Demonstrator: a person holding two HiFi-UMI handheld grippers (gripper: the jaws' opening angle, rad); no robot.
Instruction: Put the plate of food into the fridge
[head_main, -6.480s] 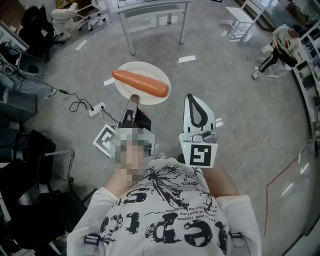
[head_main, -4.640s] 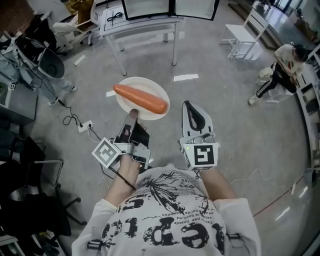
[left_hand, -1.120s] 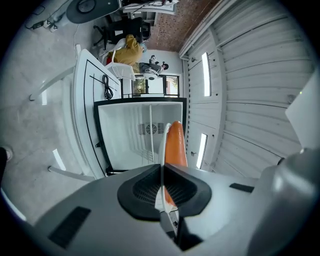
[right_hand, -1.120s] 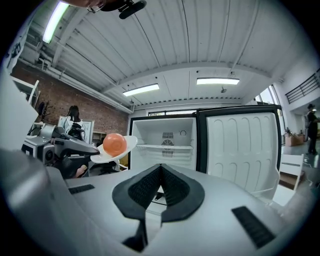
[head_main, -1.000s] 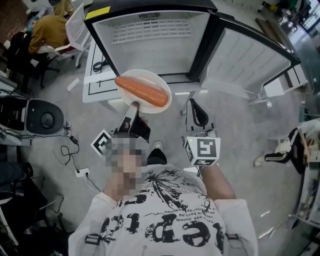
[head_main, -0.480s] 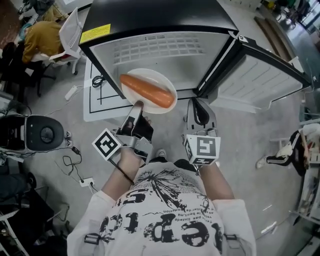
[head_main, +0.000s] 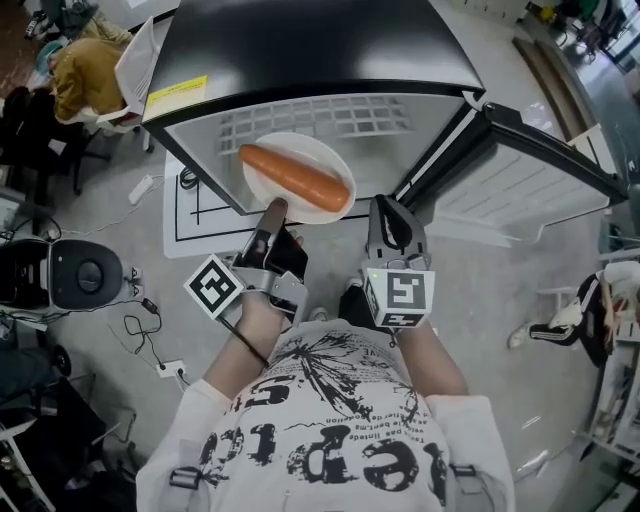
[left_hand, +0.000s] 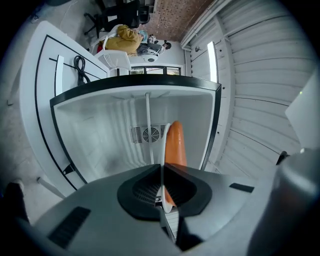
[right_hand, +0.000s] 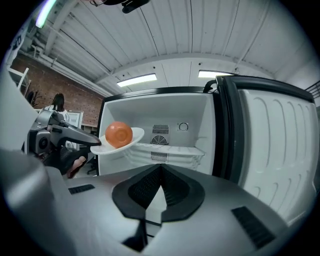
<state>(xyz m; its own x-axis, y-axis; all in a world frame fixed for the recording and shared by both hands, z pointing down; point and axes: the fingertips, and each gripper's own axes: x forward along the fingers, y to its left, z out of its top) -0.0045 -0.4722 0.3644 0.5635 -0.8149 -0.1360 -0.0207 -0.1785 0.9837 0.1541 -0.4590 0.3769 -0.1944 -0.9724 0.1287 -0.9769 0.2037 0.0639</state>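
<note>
A white plate (head_main: 303, 150) carries a long orange carrot (head_main: 296, 177). My left gripper (head_main: 272, 208) is shut on the plate's near rim and holds it level at the open fridge (head_main: 300, 45), over the front edge of the white interior (head_main: 390, 115). In the left gripper view the plate (left_hand: 163, 150) shows edge-on between the jaws, with the carrot (left_hand: 175, 142) to its right. My right gripper (head_main: 388, 212) hovers beside it, shut and empty. In the right gripper view, that gripper (right_hand: 161, 171) faces the fridge shelf (right_hand: 167, 149), with the plate (right_hand: 131, 137) and carrot (right_hand: 119, 134) to its left.
The fridge door (head_main: 520, 175) stands open to the right, filling the right side as a door (right_hand: 270, 145) in the right gripper view. A white floor mat (head_main: 195, 210), a black round device (head_main: 85, 275) and cables (head_main: 160, 365) lie at left. A person in yellow (head_main: 85, 80) sits at far left.
Both grippers and the plate have moved forward to the fridge; the plate now overlaps its open front, and the door is closer on the right.
</note>
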